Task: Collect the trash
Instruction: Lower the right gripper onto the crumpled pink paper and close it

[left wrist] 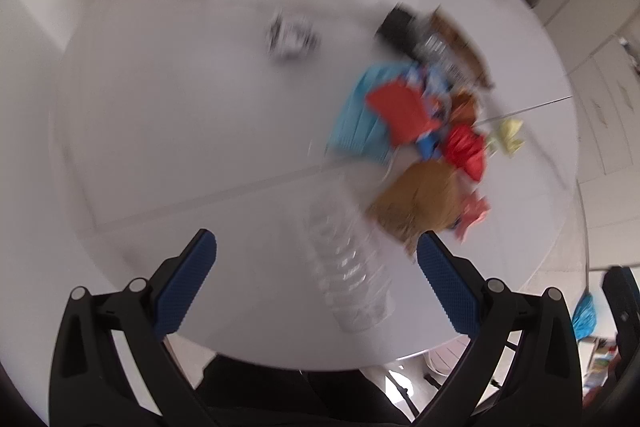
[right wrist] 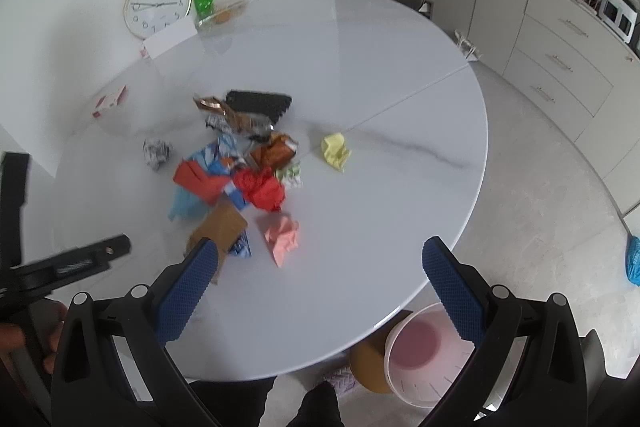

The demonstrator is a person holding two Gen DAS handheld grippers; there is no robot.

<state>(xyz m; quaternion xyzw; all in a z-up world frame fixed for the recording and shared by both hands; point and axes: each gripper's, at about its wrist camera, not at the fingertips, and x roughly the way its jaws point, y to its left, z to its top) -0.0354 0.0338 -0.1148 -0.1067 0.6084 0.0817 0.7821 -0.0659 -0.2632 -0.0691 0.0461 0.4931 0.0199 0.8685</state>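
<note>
**Two claws spread wide, both empty, over a table of trash**

Two claws are mine here. My left claw (left wrist: 316, 255) stands spread wide with nothing pinched; a clear plastic bottle (left wrist: 346, 259) lies on the white round table (left wrist: 160, 131) in the gap between my blue pads (left wrist: 186, 287), and through the blur I cannot tell whether either pad touches it. My right claw (right wrist: 316, 263) is just as wide apart and holds nothing, hanging above the table's (right wrist: 360, 75) near edge.

In the right wrist view the heap of trash sits around the table's centre. A crumpled pink paper (right wrist: 282, 233) lies at 12 o'clock from my right claw, closest to it. A brown paper piece (right wrist: 220, 225) sits at 11 o'clock, its lower part behind my left-hand pad. Further up are a red crumpled wrapper (right wrist: 260, 187), a red-orange sheet (right wrist: 198, 179), a light blue piece (right wrist: 184, 205) and a black ridged tray (right wrist: 260, 103). A yellow crumpled paper (right wrist: 336, 151) lies apart from the heap at 1 o'clock, and a grey foil ball (right wrist: 157, 153) at 10 o'clock.

A pink bin (right wrist: 424, 355) stands on the floor at 4 o'clock, under the table's rim.

A wall clock (right wrist: 157, 5) leans at the far edge; its numerals are visible, but no brand or label on any wrapper is legible.
</note>
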